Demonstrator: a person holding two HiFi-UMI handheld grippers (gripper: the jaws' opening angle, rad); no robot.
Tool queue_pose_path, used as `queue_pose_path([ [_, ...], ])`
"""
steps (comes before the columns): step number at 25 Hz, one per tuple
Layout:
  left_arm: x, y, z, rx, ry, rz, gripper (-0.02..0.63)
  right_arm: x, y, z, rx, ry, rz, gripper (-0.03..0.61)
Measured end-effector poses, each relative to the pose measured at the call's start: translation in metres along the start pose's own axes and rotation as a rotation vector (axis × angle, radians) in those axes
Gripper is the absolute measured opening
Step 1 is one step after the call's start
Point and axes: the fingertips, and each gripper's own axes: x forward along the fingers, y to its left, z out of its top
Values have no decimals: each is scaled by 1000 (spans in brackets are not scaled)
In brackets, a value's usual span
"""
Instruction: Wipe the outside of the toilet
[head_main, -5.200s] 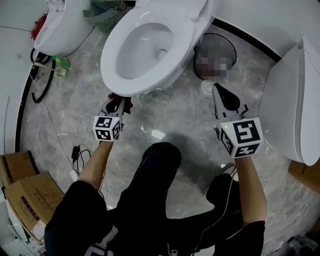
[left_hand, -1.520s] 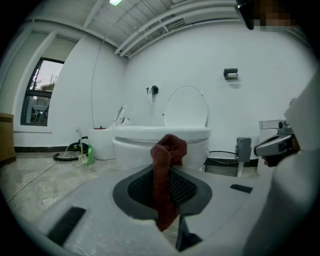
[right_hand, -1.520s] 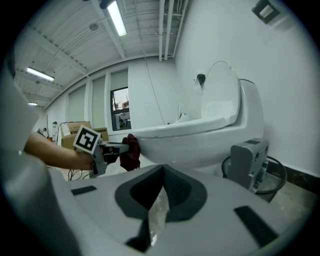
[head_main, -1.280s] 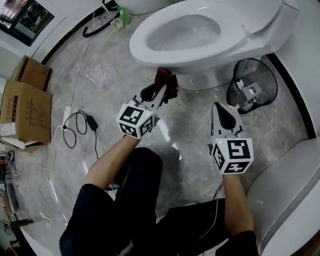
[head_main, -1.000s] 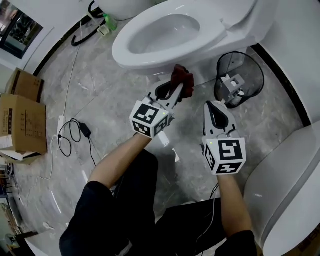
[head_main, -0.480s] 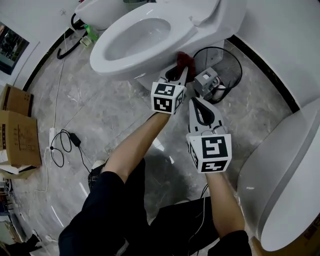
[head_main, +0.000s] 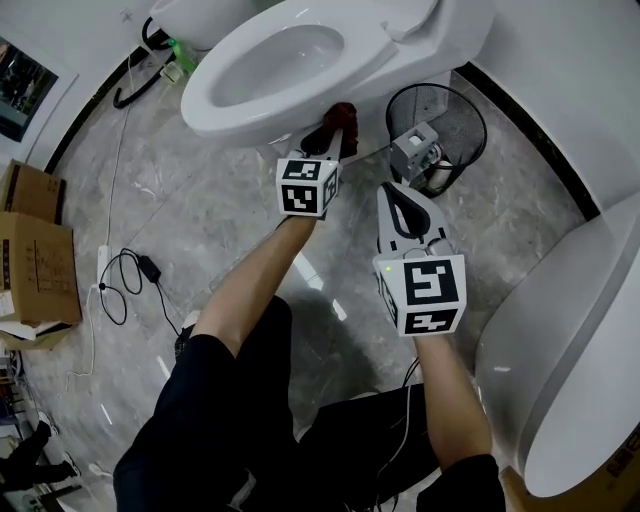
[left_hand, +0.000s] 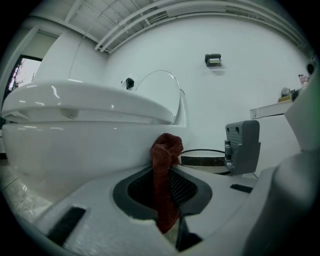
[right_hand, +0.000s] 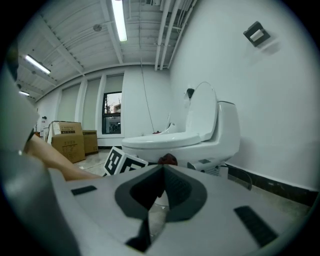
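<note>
A white toilet (head_main: 270, 70) stands at the top of the head view, with its seat down and its lid up. My left gripper (head_main: 334, 128) is shut on a dark red cloth (head_main: 341, 110) and holds it against the bowl's outer wall under the rim. In the left gripper view the cloth (left_hand: 164, 165) sticks up between the jaws, touching the bowl (left_hand: 70, 150). My right gripper (head_main: 394, 192) is shut on nothing and hangs over the floor, to the right of the left one and apart from the toilet (right_hand: 190, 140).
A black wire basket (head_main: 462, 108) stands right of the toilet with a grey block (head_main: 414, 150) at its near rim. A second white toilet (head_main: 570, 350) is at the right. Cardboard boxes (head_main: 35, 250) and a cable (head_main: 120, 280) lie at the left on the marble floor.
The left gripper has carried the cloth along the bowl's outside from the front round to the side by the basket. The right gripper followed beside it, still shut.
</note>
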Motion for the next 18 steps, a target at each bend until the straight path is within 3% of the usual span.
queue_pose_path([
  [8,-52,49,-20,-6,11,53,60,17,36,18,-44,-30,56,5],
  [18,-108,126,-42,-2,50,155,60,44,63,1,-54,12,114,5],
])
